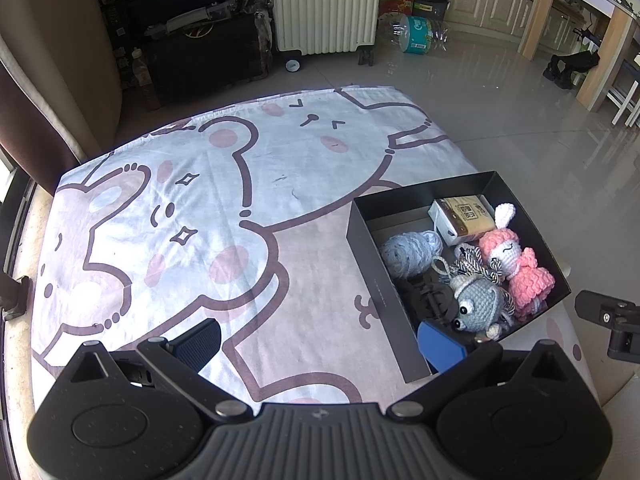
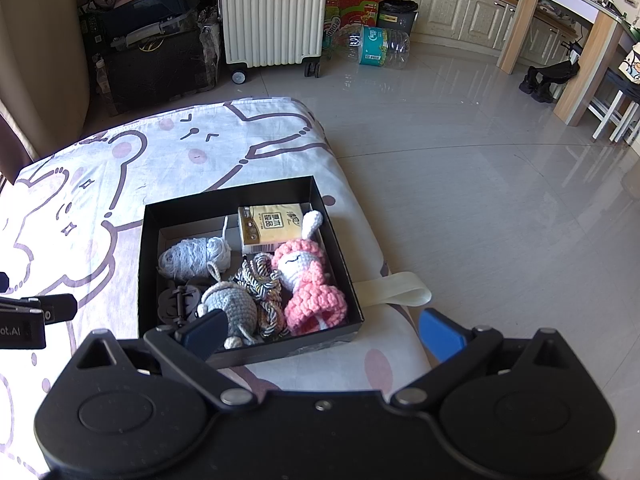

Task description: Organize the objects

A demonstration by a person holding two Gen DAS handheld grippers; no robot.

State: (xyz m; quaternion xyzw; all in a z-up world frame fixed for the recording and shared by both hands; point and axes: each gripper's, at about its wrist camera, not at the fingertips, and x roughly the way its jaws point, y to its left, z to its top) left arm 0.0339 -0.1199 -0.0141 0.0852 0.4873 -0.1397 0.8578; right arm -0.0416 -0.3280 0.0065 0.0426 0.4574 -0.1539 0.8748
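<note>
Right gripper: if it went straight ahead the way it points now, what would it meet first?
Probably the near wall of the black cardboard box, which lies between the open fingers of the right gripper. If it passes above the rim, the pink crocheted doll comes next; height is unclear.

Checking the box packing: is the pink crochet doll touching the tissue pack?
Touching. The right wrist view shows the pink crochet doll's head pressed against the tissue pack's near edge.

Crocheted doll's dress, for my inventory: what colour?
Pink dress, clearest in the right wrist view.

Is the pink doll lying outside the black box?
No. The pink doll lies inside the black box, beside the tissue pack.
</note>
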